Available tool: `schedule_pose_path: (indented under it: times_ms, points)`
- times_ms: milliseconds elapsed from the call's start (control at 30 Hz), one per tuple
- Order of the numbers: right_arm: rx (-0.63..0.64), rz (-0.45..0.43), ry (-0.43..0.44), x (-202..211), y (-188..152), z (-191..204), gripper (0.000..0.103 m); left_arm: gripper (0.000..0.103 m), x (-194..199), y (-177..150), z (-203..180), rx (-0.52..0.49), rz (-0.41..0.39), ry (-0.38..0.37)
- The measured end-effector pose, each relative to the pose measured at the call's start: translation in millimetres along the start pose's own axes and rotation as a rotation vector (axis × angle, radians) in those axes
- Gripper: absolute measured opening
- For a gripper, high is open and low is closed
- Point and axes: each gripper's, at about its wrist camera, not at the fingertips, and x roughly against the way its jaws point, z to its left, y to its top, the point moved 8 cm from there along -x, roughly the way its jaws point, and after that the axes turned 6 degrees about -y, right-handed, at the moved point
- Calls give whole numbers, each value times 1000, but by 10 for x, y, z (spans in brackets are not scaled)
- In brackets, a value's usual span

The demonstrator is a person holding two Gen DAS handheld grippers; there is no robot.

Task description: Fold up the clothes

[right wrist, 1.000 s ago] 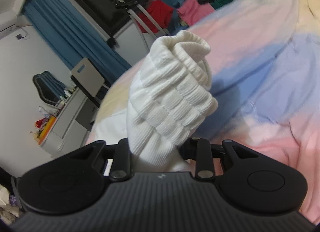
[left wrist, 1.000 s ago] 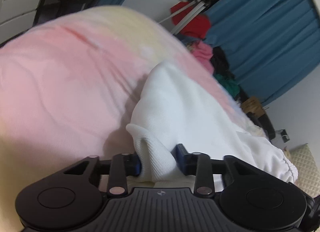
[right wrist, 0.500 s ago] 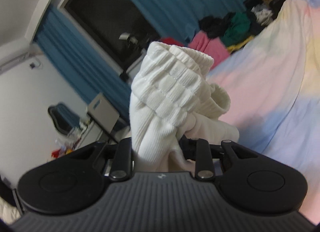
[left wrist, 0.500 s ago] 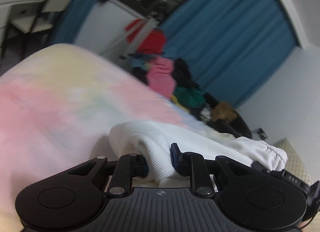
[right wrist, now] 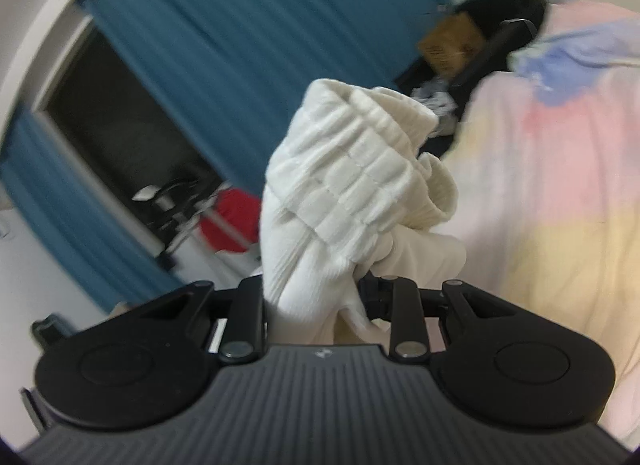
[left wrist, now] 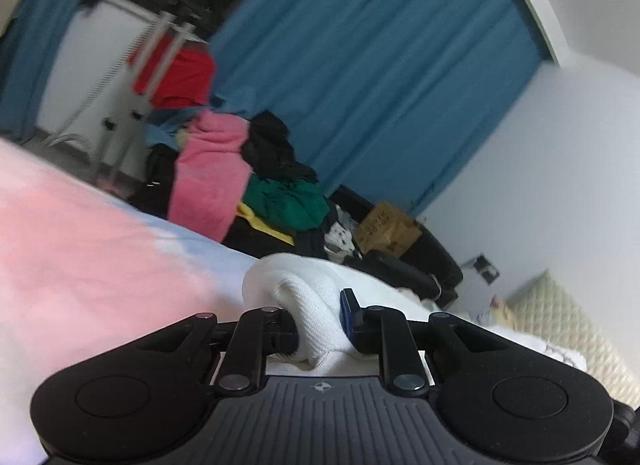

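The cardboard box (left wrist: 384,229) beyond the bed (left wrist: 80,257) carries dark printed lettering, too blurred to read. Past the bed's far edge lies a heap of clothes (left wrist: 276,189): a pink piece draped nearest the bed, black and green ones just behind it, something red hanging from a metal stand (left wrist: 160,49), and blue curtains (left wrist: 380,65) behind all of it. The bed's cover is pastel, pink running into pale blue and yellow. The white garment (right wrist: 344,201) is a ribbed knit with a gathered elastic band, bunched and lifted off the bed. The left gripper (left wrist: 320,323) has just been closing and pinches a fold of it; the right gripper (right wrist: 312,297) is clamped on the gathered end.
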Motion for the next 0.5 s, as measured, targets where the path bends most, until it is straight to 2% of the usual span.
schedule_pose_path:
  times_ms: [100,200,300,400,500]
  points:
    - [-60,-18,-30,-201,-138,-472,30,20,-493,-319,84,-28,62,3]
    - [-112,-57,-32,-250,-503,-919,30,20,-651,-805,288,-49,93,-17]
    - [-150,-73,-61,-233,-967,-1180,30,19,-557,-1168,580,-104,112,-19]
    - [-190,-57,-94,-231,-1345,-1394,30,19,-478,-1437,876,-125,160,10]
    - [-227,1,-143,-236,-1547,-1534,39,21,-383,-1666,1007,-197,210,59]
